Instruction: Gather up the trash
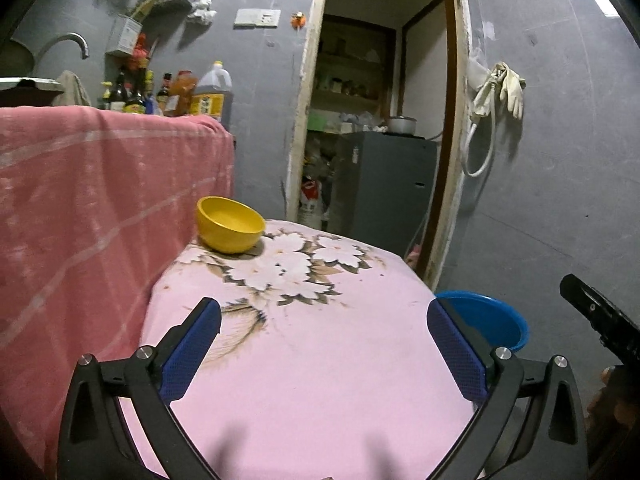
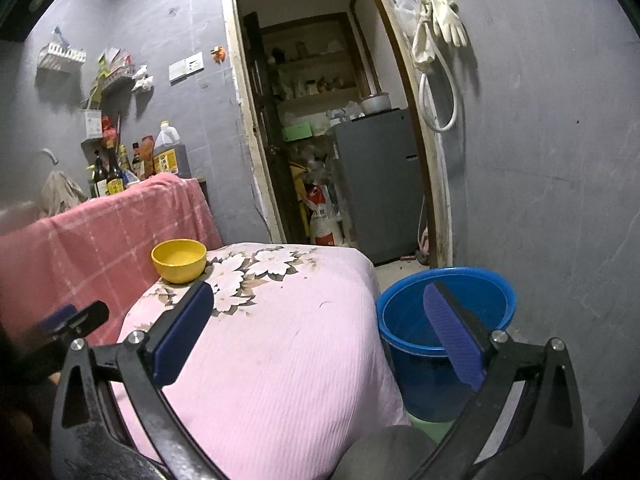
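A low table under a pink flowered cloth [image 1: 320, 360] [image 2: 280, 340] fills the near ground in both views. A yellow bowl [image 1: 229, 224] [image 2: 179, 261] stands at its far left corner. A blue bucket [image 2: 444, 320] [image 1: 486, 318] sits on the floor at the table's right side. My left gripper [image 1: 324, 312] hovers over the cloth, open, nothing between its blue pads. My right gripper [image 2: 316, 300] is also open and holds nothing, its right finger [image 2: 452, 332] over the bucket's mouth. No loose trash shows on the cloth.
A taller counter draped in red checked cloth [image 1: 100, 200] borders the table on the left, with bottles [image 1: 168, 96] and a tap behind. An open doorway [image 1: 380, 120] shows a grey fridge and shelves. Gloves and a hose [image 2: 436, 40] hang on the right wall.
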`<state>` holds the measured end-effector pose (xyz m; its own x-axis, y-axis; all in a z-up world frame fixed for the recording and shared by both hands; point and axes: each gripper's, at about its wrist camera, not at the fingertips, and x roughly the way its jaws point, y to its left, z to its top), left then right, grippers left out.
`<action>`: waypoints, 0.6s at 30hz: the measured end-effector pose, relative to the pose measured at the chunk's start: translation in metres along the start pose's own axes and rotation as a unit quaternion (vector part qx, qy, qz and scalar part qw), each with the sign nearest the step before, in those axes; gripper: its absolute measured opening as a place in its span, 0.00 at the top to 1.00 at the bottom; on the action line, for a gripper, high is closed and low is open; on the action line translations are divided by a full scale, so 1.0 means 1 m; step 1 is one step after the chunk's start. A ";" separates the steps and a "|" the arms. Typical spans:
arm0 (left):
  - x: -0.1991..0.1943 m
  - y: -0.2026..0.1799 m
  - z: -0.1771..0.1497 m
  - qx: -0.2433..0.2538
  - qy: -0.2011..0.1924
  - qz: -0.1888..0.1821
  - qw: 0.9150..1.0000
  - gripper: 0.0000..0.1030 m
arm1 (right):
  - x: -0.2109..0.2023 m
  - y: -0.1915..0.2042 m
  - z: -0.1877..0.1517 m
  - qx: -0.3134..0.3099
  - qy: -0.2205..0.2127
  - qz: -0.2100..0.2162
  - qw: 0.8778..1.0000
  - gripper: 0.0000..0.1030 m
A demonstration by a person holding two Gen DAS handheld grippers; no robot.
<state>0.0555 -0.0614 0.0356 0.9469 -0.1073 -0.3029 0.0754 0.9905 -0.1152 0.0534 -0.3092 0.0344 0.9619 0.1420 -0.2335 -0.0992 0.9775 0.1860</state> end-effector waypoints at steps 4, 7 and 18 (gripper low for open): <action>-0.014 0.005 -0.012 0.013 -0.016 0.019 1.000 0.02 | -0.009 0.011 -0.010 -0.018 -0.006 0.003 1.000 0.00; -0.024 0.007 -0.022 0.021 -0.027 0.032 0.999 0.02 | -0.015 0.019 -0.017 -0.030 -0.010 0.004 0.999 0.00; -0.045 0.024 -0.050 0.023 -0.042 0.064 0.997 0.02 | -0.033 0.037 -0.040 -0.059 -0.016 -0.002 0.998 0.00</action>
<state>-0.0009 -0.0366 -0.0006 0.9723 0.0251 -0.2325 -0.0344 0.9988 -0.0360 0.0078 -0.2711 0.0104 0.9700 0.1347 -0.2022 -0.1227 0.9899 0.0709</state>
